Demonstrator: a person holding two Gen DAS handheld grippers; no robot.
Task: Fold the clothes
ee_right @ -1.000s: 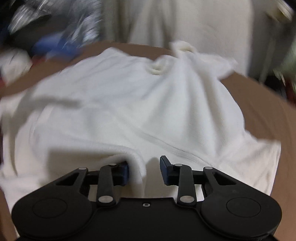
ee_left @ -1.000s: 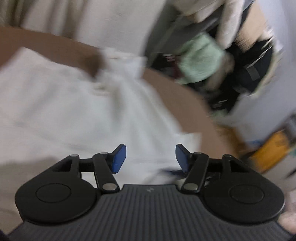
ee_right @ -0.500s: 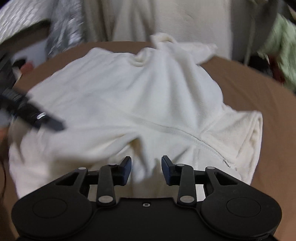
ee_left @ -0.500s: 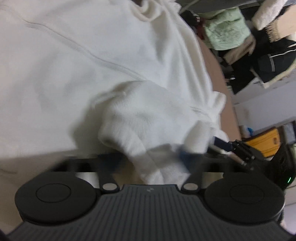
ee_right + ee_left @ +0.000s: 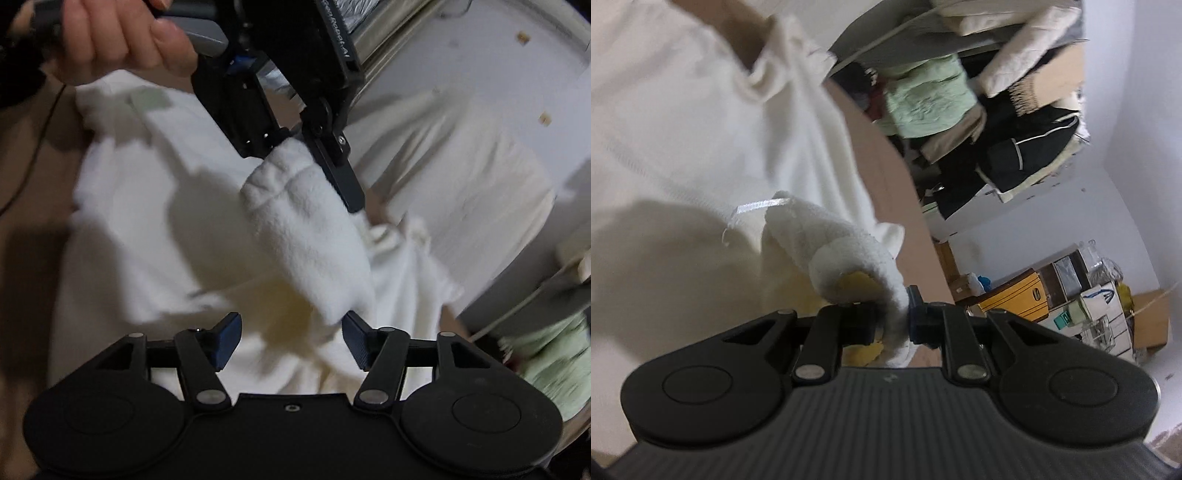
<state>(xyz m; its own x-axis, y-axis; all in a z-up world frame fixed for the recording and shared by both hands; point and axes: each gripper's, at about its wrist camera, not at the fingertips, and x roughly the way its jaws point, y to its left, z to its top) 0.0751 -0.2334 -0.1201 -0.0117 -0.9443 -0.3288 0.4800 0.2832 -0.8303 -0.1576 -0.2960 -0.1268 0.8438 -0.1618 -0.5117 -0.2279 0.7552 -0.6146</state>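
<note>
fleece garment (image 5: pixel 701 122), white, spread on brown table (image 5: pixel 886 177); sleeve end (image 5: pixel 849 258) pinched by left gripper (image 5: pixel 892 319); right gripper (image 5: pixel 291 341) held wide, empty.

Pale bluish wall (image 5: pixel 1126 122), brown tabletop (image 5: pixel 882 177), heaped clothes pile (image 5: pixel 979 107), yellow cabinet (image 5: pixel 1012 291), cluttered boxes (image 5: pixel 1104 306)
</note>
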